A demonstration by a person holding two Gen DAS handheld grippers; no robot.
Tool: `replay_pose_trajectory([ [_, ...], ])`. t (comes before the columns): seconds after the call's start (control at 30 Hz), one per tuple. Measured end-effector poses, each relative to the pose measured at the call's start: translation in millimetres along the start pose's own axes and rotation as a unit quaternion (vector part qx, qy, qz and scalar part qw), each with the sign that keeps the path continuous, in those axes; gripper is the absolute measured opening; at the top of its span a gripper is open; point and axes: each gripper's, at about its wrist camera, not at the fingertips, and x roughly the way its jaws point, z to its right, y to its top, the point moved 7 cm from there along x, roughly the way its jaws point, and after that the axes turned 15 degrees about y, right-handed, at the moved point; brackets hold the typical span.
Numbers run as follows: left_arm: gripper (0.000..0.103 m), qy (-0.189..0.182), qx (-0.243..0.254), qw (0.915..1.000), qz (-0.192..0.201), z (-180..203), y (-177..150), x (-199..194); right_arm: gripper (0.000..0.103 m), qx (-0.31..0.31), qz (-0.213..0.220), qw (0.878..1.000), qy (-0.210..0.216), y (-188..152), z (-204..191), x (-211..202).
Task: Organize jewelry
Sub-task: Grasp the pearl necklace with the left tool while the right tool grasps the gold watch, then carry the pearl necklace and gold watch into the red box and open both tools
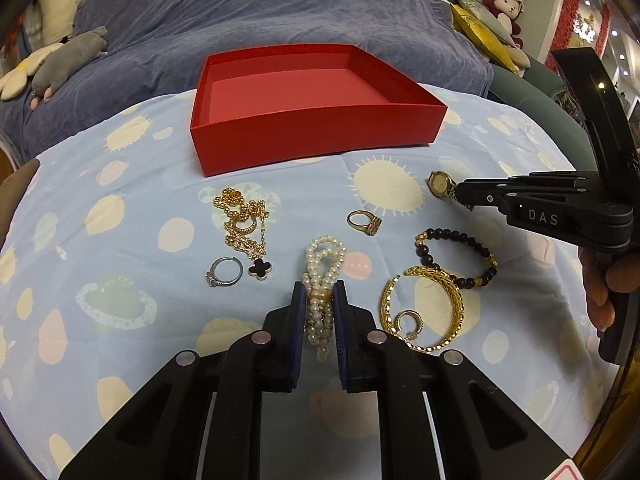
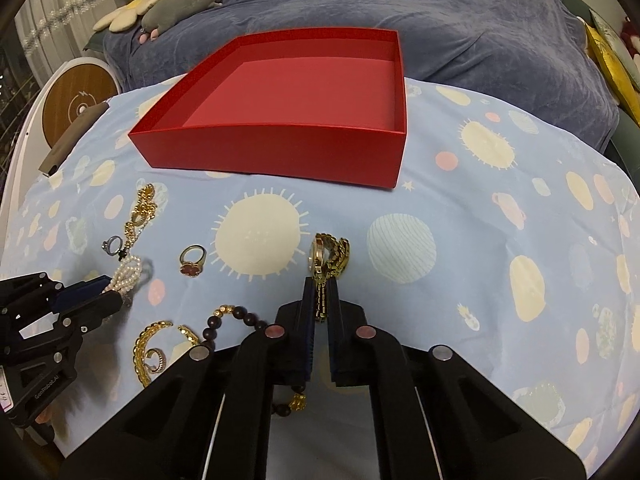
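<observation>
An open red box (image 1: 316, 136) (image 2: 272, 148) stands empty on the blue patterned cloth. My left gripper (image 1: 319, 296) is shut on a white pearl bracelet (image 1: 322, 264), which also shows in the right wrist view (image 2: 128, 276). My right gripper (image 2: 321, 292) is shut on the band of a gold watch (image 2: 330, 258); in the left wrist view the watch (image 1: 440, 184) sits at that gripper's tip (image 1: 460, 194). On the cloth lie a gold chain with a black clover (image 1: 244, 228), a silver ring (image 1: 224, 274), a gold ring (image 1: 364, 222), a dark bead bracelet (image 1: 460, 256) and a gold bangle (image 1: 424, 312).
A blue-grey covered sofa (image 1: 260, 12) lies behind the table with plush toys (image 1: 60, 64) and cushions (image 1: 488, 28). A round white and wood device (image 2: 76, 104) stands at the left edge. A small gold hoop (image 1: 410, 322) lies inside the bangle.
</observation>
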Motion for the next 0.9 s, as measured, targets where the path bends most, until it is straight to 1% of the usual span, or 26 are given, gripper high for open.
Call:
replay_pose_trajectory([
  [0.23, 0.011, -0.011, -0.034, 0.9992, 0.019, -14, 13, -23, 0.004, -0.004, 0.039, 0.999, 0.029, 9, -23, -31],
  [0.37, 0.011, -0.020, -0.048, 0.9983, 0.029, -20, 28, -38, 0.004, 0.004, 0.061, 0.997, 0.052, 20, -31, -48],
  [0.43, 0.011, -0.022, -0.054, 0.9976, 0.036, -25, 41, -45, 0.000, 0.008, 0.073, 0.995, 0.060, 32, -32, -54],
  [0.47, 0.011, -0.021, -0.058, 0.9973, 0.039, -28, 50, -47, 0.000, 0.010, 0.079, 0.995, 0.064, 40, -33, -57],
  [0.57, 0.011, -0.017, -0.062, 0.9968, 0.047, -37, 84, -44, 0.000, 0.005, 0.097, 0.994, 0.059, 72, -32, -62],
  [0.67, 0.011, -0.001, -0.058, 0.9963, 0.063, -44, 118, -41, 0.000, -0.001, 0.118, 0.992, 0.051, 107, -28, -69],
  [0.7, 0.011, 0.004, -0.059, 0.9959, 0.069, -47, 126, -41, 0.000, -0.005, 0.122, 0.991, 0.047, 113, -27, -70],
  [0.73, 0.011, 0.009, -0.058, 0.9956, 0.074, -48, 131, -42, 0.000, -0.005, 0.116, 0.992, 0.052, 113, -26, -69],
  [0.77, 0.011, 0.011, -0.057, 0.9952, 0.079, -49, 133, -43, 0.001, -0.002, 0.107, 0.992, 0.066, 109, -26, -66],
  [0.8, 0.011, 0.012, -0.056, 0.9949, 0.083, -50, 132, -45, 0.004, 0.001, 0.097, 0.992, 0.079, 100, -27, -61],
  [0.87, 0.011, 0.007, -0.055, 0.9952, 0.081, -50, 125, -46, 0.018, -0.005, 0.065, 0.995, 0.081, 76, -27, -45],
  [0.9, 0.011, 0.006, -0.055, 0.9956, 0.076, -50, 120, -44, 0.032, -0.011, 0.051, 0.996, 0.073, 62, -27, -37],
])
